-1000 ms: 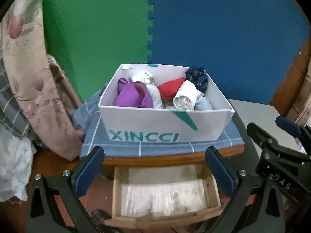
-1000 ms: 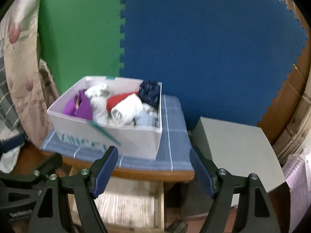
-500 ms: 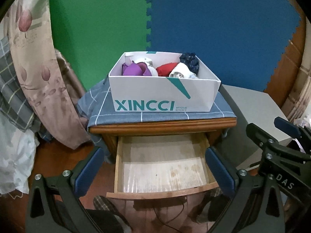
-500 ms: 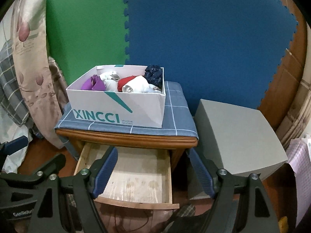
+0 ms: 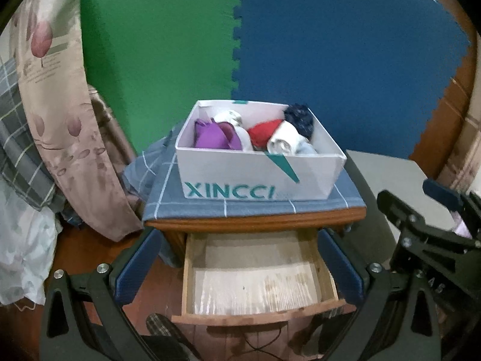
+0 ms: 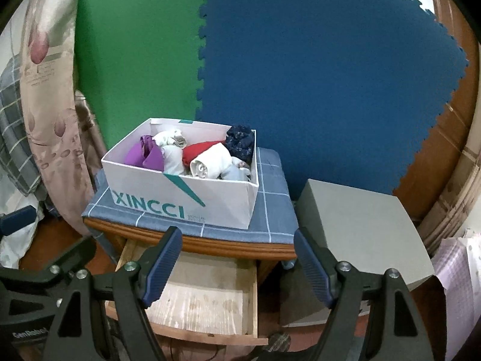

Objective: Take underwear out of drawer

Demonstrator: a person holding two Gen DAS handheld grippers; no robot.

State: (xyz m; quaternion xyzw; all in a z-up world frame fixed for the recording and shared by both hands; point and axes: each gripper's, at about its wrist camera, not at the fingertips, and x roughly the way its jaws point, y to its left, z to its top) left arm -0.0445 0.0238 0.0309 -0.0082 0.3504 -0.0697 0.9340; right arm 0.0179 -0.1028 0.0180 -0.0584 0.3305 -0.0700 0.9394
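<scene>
A wooden drawer [image 5: 255,282] stands pulled open under a small wooden nightstand; only its bare bottom shows. It also shows in the right wrist view [image 6: 204,300]. On top, a white XINCCI box [image 5: 258,177] [image 6: 180,198] holds several rolled underwear pieces: purple [image 5: 213,137], red [image 5: 264,131], white [image 5: 285,143], dark blue [image 5: 300,117]. My left gripper [image 5: 239,266] is open and empty, in front of the drawer. My right gripper [image 6: 237,266] is open and empty, in front of the nightstand's right part.
A blue checked cloth [image 5: 240,207] covers the nightstand top. A grey box [image 6: 360,228] stands to its right. Hanging floral and checked fabric [image 5: 51,120] is at the left. Green and blue foam mats [image 6: 300,60] line the wall behind.
Both views swung down toward the drawer half a second ago and have since risen a little. Both grippers stay open and empty. The drawer and the box have not moved.
</scene>
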